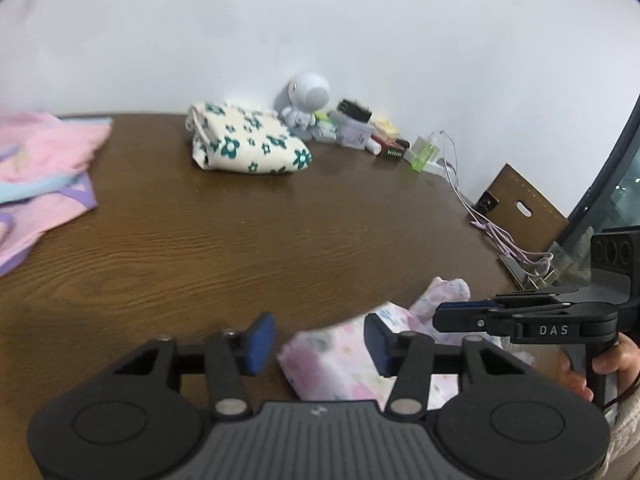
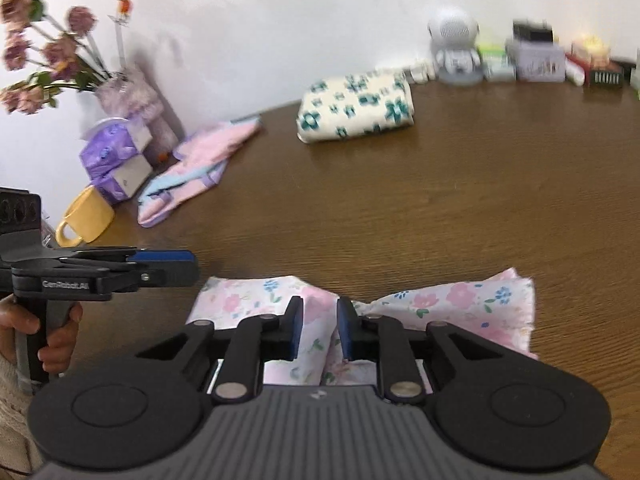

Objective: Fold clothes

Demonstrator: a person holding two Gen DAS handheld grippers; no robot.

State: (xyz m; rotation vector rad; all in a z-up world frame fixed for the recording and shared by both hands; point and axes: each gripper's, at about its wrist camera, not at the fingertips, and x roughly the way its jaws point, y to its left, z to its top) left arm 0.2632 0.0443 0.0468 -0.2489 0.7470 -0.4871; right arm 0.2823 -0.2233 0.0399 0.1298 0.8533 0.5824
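Left claw [image 1: 320, 338]: jaws wide apart, holding nothing, level above the near edge of the floral garment [image 1: 344, 364]. Right claw [image 2: 318, 330]: jaws narrowly parted around a raised fold of the garment at the near tabletop [image 2: 400, 208] edge; grip uncertain. Only the right view shows flowers [image 2: 44, 48] and a yellow mug [image 2: 86, 216].
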